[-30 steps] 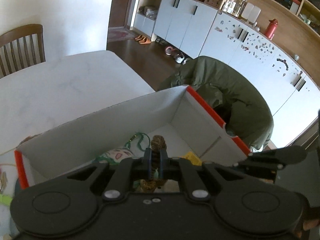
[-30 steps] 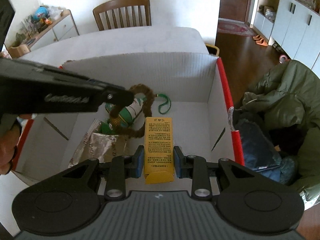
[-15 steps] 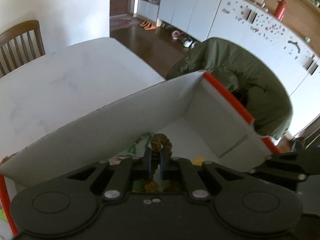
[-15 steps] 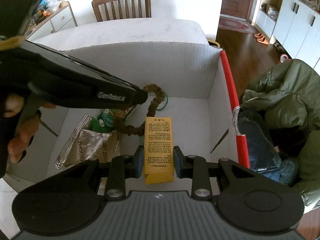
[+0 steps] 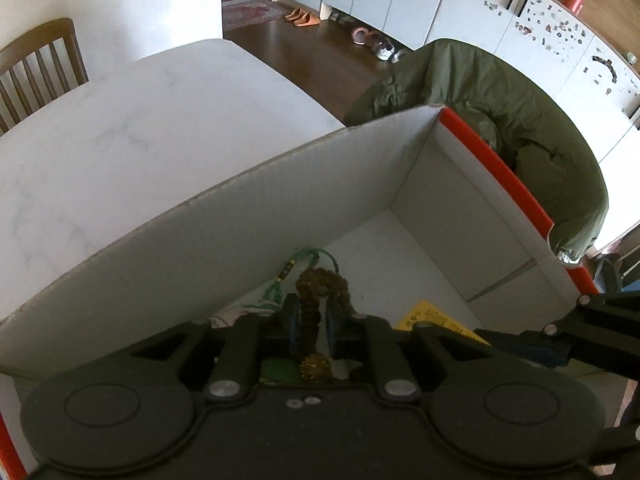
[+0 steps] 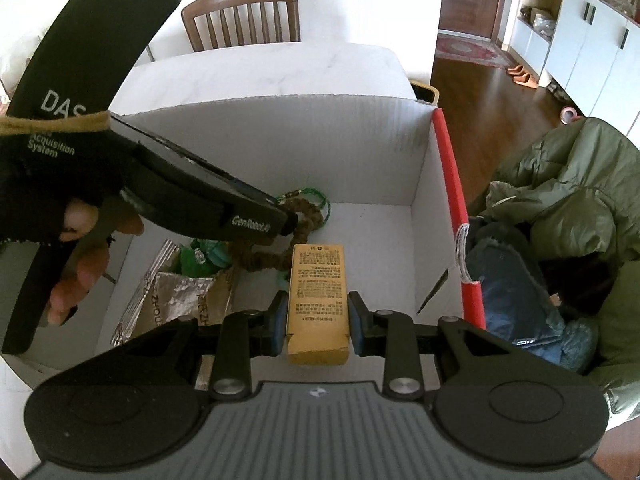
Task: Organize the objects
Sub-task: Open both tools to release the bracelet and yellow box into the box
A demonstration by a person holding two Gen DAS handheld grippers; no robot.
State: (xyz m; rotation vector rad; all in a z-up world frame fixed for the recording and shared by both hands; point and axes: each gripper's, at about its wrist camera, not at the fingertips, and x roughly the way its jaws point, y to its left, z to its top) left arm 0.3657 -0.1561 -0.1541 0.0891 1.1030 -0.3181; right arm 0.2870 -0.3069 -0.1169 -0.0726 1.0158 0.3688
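Observation:
A white cardboard box (image 5: 248, 216) with red edges (image 6: 450, 184) stands on the table. My left gripper (image 5: 312, 320) reaches down into it, its pads close on either side of a brown bead string (image 5: 310, 312). In the right wrist view the left gripper (image 6: 290, 222) enters from the left, and the bead string (image 6: 276, 260) curls onto the box floor. My right gripper (image 6: 318, 324) is shut on a yellow carton (image 6: 318, 280) held lengthwise low inside the box. The yellow carton (image 5: 432, 318) also shows in the left wrist view.
On the box floor lie a foil packet (image 6: 176, 296), a green packet (image 6: 200, 252) and a green cord (image 6: 324, 200). A person's gloved hand (image 6: 80, 260) holds the left gripper. A green jacket (image 6: 580, 200) is heaped right of the box. A wooden chair (image 6: 244, 16) stands behind the white table (image 6: 260, 68).
My left gripper has sunk deeper into the box with the bead string, whose loose end now rests on the floor. The right gripper and yellow carton have barely moved.

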